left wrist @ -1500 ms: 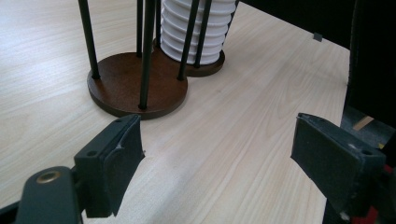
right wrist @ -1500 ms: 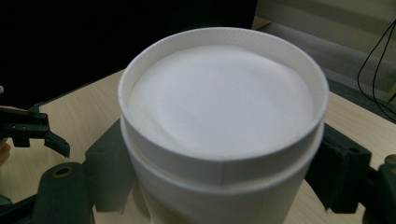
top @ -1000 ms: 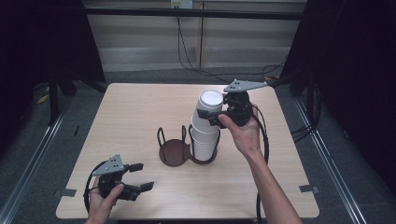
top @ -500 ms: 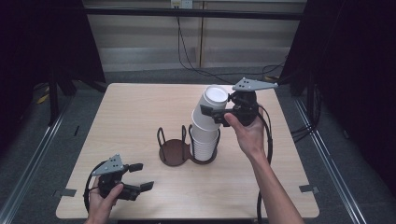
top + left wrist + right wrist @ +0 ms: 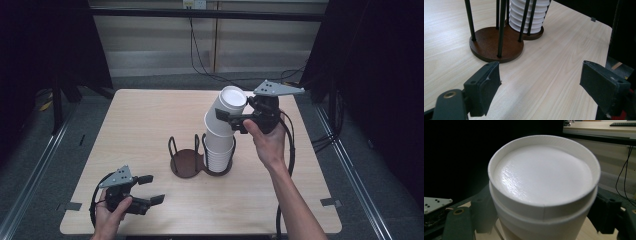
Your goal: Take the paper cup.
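Nearest to me, my left gripper (image 5: 145, 189) rests low on the pale wooden table (image 5: 135, 125) at its front left corner, held in the left hand (image 5: 111, 216). Its jaws stand wide apart with nothing between them; in the left gripper view only bare tabletop lies in the gap.

Just beyond those jaws stands the dark brown double cup holder of round wooden bases and thin black metal rods (image 5: 496, 45). Its nearer ring is vacant. Its farther ring holds a stack of white ribbed paper cups (image 5: 527, 15), sitting upright between the rods and touching them.

Farther out, near the middle of the table, my right gripper (image 5: 226, 120) is raised above that holder, gripped by the right hand (image 5: 270, 145). Its jaws are clamped on the sides of the upper white paper cups (image 5: 225, 112), upside down, their flat bottoms facing up. These cups tilt away from upright, leaning to the right, while their lower end meets the stack in the holder (image 5: 219, 155). In the right gripper view the top cup's round white bottom (image 5: 541, 175) sits between the two black jaws, one pressed against each side.
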Demonstrator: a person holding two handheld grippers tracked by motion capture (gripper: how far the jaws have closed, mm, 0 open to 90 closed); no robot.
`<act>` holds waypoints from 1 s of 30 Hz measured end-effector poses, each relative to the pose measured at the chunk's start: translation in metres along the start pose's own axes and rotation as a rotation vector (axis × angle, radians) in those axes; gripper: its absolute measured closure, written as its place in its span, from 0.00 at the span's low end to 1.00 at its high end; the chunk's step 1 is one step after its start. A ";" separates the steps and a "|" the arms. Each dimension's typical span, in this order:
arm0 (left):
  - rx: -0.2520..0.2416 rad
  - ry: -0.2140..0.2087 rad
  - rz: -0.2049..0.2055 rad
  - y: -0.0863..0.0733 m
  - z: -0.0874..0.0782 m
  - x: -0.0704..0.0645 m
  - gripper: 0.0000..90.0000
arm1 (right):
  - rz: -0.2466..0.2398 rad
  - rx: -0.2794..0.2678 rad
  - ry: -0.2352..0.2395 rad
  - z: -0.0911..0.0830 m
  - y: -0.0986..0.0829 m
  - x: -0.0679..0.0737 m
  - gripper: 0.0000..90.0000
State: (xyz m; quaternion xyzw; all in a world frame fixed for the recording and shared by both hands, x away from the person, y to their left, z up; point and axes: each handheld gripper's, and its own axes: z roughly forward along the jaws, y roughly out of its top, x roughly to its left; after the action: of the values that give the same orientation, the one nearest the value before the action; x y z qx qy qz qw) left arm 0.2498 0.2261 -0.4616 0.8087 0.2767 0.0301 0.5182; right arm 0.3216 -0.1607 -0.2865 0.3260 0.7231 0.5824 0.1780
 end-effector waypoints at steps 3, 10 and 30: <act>0.000 0.000 0.000 0.000 0.000 0.000 0.18 | 0.000 -0.016 0.001 -0.004 0.002 0.001 0.24; -0.003 0.002 -0.002 0.000 0.000 0.000 0.18 | 0.006 -0.042 0.017 -0.012 0.004 0.001 0.24; -0.028 0.004 0.013 0.004 0.003 0.000 0.18 | 0.005 -0.060 0.085 -0.036 0.001 0.017 0.24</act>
State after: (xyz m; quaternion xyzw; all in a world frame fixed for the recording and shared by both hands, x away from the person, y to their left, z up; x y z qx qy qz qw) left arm 0.2522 0.2224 -0.4590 0.8032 0.2721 0.0388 0.5285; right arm 0.2867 -0.1757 -0.2742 0.2975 0.7114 0.6175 0.1552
